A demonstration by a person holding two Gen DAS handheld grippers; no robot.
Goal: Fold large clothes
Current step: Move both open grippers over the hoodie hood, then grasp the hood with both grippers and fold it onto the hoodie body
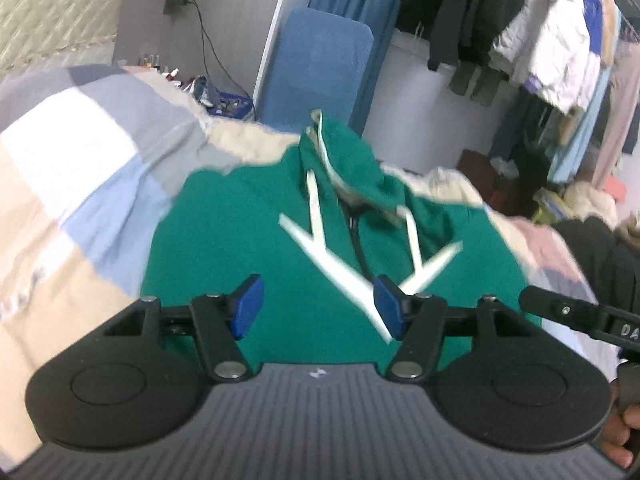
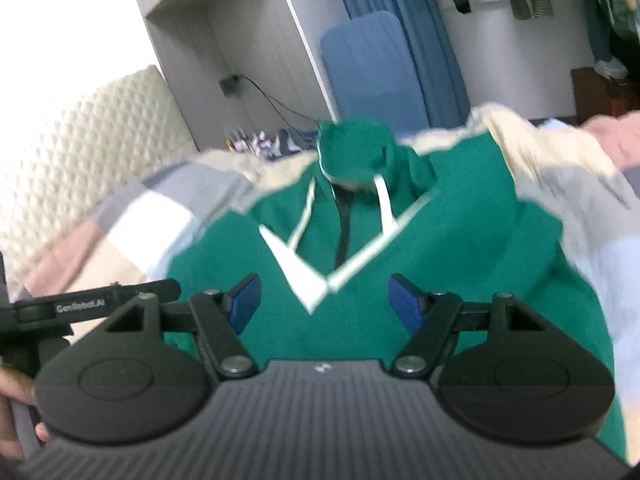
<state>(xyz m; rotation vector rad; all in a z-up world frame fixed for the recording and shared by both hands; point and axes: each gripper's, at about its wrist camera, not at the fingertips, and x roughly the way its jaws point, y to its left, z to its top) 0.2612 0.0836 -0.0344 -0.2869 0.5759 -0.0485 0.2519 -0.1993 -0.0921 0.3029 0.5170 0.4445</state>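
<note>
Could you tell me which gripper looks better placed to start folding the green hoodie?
Neither clearly: the left gripper and right gripper both hover open, side by side, over the green hoodie.

Hoodie [image 1: 280,248] lying on the bed [image 1: 80,184], hood at the far end, with a clothes rack [image 1: 560,52] far right.

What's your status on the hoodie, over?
Left gripper open, empty. Right gripper open, empty. Green hoodie lies front-up on the patchwork bedspread, hood bunched at far end. Nothing on top of it.
</note>
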